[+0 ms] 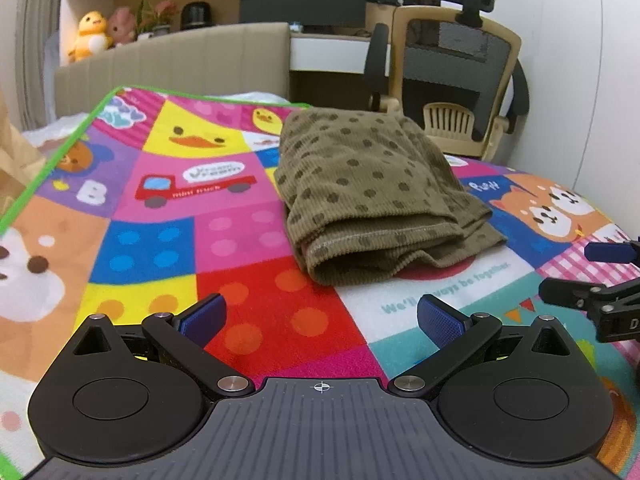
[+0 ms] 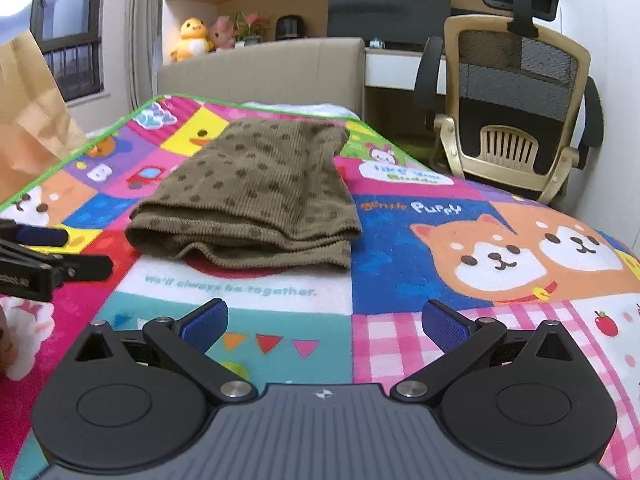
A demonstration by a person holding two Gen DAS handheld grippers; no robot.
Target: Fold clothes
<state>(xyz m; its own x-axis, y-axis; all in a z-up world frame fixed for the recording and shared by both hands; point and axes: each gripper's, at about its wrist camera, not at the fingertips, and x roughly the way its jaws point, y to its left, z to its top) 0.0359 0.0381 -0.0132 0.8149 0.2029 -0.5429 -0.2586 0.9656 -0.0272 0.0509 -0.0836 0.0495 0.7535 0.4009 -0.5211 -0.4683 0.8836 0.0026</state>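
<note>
Both pairs of jaws stand wide apart and hold nothing. Nearest the left wrist camera, the left gripper [image 1: 320, 320] hangs over the red and white squares of the play mat [image 1: 160, 240], its blue pads [image 1: 204, 316] clear of the fabric. The right gripper [image 2: 324, 322] hovers over the teal and pink-checked squares of the same mat, and its tip also shows at the right edge of the left view. Just beyond both grippers lies the folded brown dotted garment [image 2: 256, 196], resting flat on the mat in a thick stack with its hemmed layers facing the cameras, touched by neither gripper. Farther back stand a beige headboard [image 2: 272, 72], an office chair [image 2: 516, 96], and a yellow duck toy [image 2: 192, 38] on a shelf.
</note>
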